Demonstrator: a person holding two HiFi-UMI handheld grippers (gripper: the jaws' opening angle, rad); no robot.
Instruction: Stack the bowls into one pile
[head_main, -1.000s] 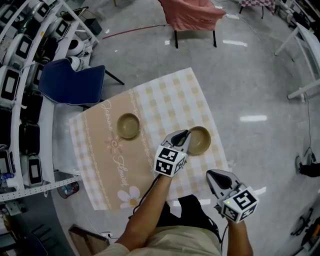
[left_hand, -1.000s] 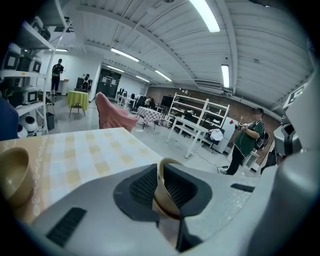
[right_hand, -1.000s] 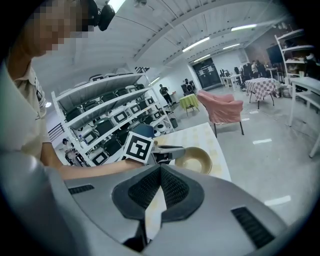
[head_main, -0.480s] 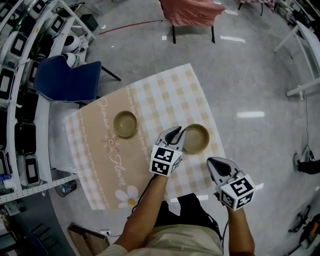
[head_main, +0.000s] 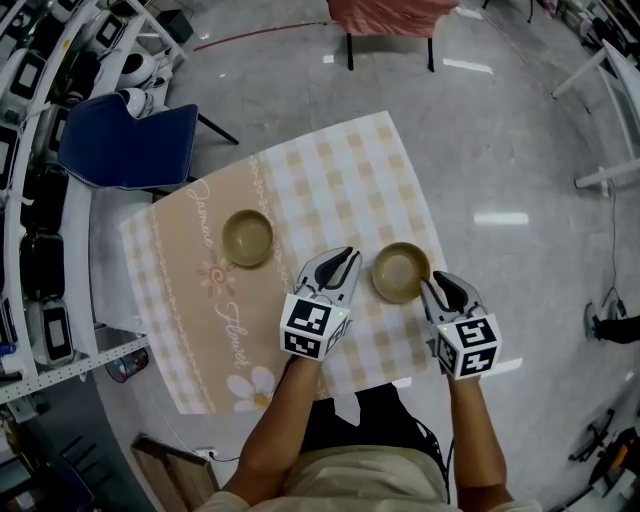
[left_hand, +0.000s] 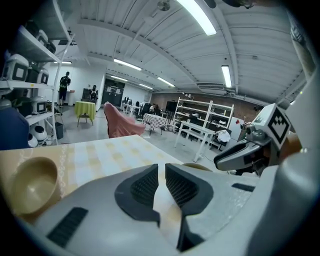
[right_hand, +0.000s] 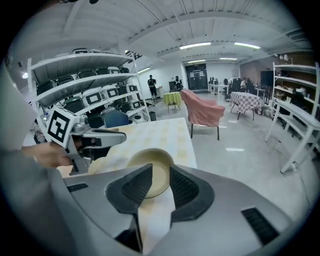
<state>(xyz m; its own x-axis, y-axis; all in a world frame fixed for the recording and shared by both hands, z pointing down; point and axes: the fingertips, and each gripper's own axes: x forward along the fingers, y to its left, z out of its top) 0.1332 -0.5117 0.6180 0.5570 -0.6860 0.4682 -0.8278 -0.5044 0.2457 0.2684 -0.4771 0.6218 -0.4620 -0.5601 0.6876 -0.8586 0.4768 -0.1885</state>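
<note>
Two tan bowls sit on the checked tablecloth (head_main: 330, 180). One bowl (head_main: 247, 237) (left_hand: 32, 185) is at the left. The other bowl (head_main: 401, 272) (right_hand: 152, 175) lies between my two grippers. My left gripper (head_main: 340, 262) (left_hand: 161, 170) hovers just left of it, apart from it, with a narrow gap between its jaws and nothing in them. My right gripper (head_main: 440, 285) (right_hand: 161, 167) is at that bowl's right rim. Its jaws have just been opening, and the bowl shows beyond the gap, not pinched.
A blue chair (head_main: 130, 145) stands at the table's far left corner, with shelves of machines (head_main: 30, 200) along the left. A chair draped in pink cloth (head_main: 390, 15) is beyond the far edge. A white table frame (head_main: 610, 100) stands on the grey floor at the right.
My right gripper came forward and down to the near bowl's right rim, and its jaws parted. My left gripper drew back leftward from that bowl's left rim.
</note>
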